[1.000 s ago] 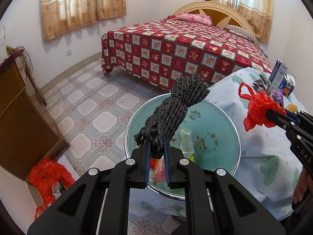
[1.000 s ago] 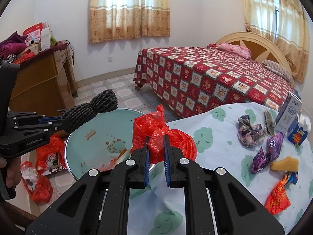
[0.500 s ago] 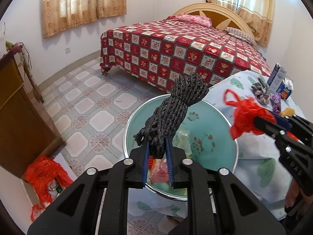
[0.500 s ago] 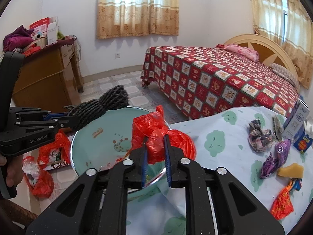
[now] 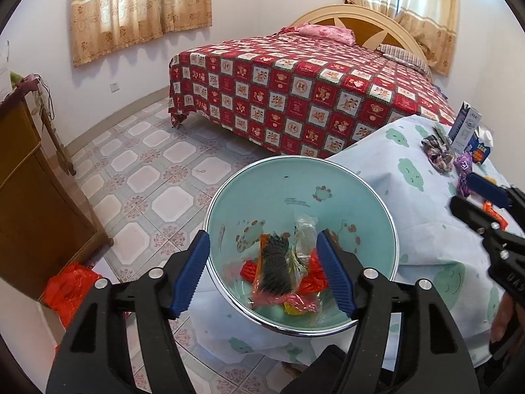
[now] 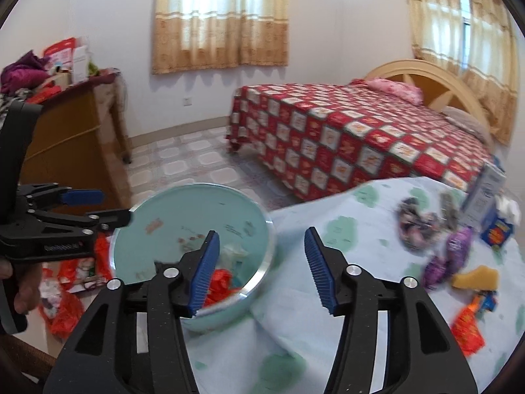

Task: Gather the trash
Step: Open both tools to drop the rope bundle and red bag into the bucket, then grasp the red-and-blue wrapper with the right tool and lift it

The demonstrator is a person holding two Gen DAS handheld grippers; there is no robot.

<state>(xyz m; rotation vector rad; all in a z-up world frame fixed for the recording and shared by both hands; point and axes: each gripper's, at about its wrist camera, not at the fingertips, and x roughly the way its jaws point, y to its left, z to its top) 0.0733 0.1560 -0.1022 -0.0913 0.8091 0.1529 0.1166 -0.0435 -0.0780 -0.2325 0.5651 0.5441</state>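
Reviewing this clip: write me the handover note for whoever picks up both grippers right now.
Left gripper: open, empty, jaws just opened over the basin.
Right gripper: open, empty, jaws just opened, near the basin's edge.
Done: black mesh bundle and red plastic bag lie in the basin with other wrappers.
Left: on the tablecloth, purple wrappers, yellow sponge piece, red-orange wrapper, crumpled patterned scrap. The cartons may stay; unclear.

A basin [image 5: 377, 210] sits at the tabletop's [image 5: 423, 229] left edge with a net bundle [image 5: 275, 266] and wrappers [image 5: 305, 302] in it. A carton [image 5: 466, 128] stands at the far right corner, the bed [image 5: 295, 92] behind.
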